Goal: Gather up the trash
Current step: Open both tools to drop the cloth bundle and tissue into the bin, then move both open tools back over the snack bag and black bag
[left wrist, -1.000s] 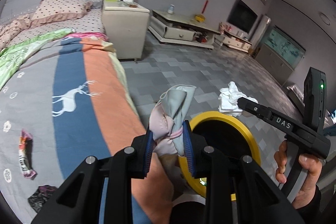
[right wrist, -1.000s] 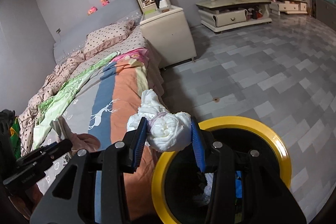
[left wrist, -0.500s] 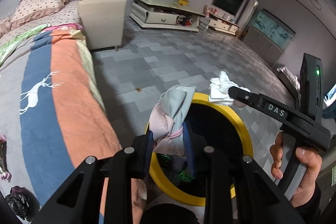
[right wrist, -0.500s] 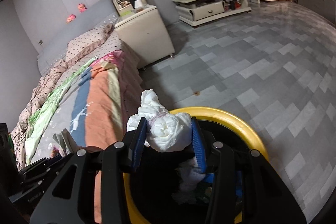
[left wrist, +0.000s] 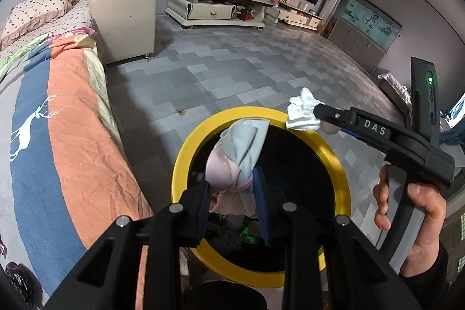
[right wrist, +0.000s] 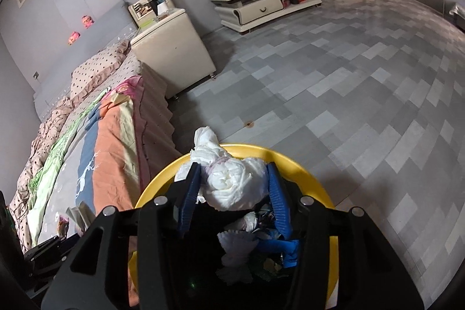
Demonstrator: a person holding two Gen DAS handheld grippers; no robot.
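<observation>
Item: my left gripper [left wrist: 232,193], clamping a grey-pink cloth wad [left wrist: 238,159], frame centre, over the yellow-rimmed bin [left wrist: 186,161]. Item: my right gripper [right wrist: 234,191], clamping a white diaper bundle [right wrist: 232,179], lower centre, over the same bin.

Dim, even light; fisheye-warped edges

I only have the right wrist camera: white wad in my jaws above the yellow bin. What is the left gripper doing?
Observer: The left gripper is shut on a grey and pink wad above the yellow bin opening.
Operator: Where is my white wad from that side?
Observer: The white wad in the right gripper hangs by the bin's far rim.
Operator: Any trash on the bed?
Observer: A dark crumpled piece lies on the bed, near edge.
</observation>
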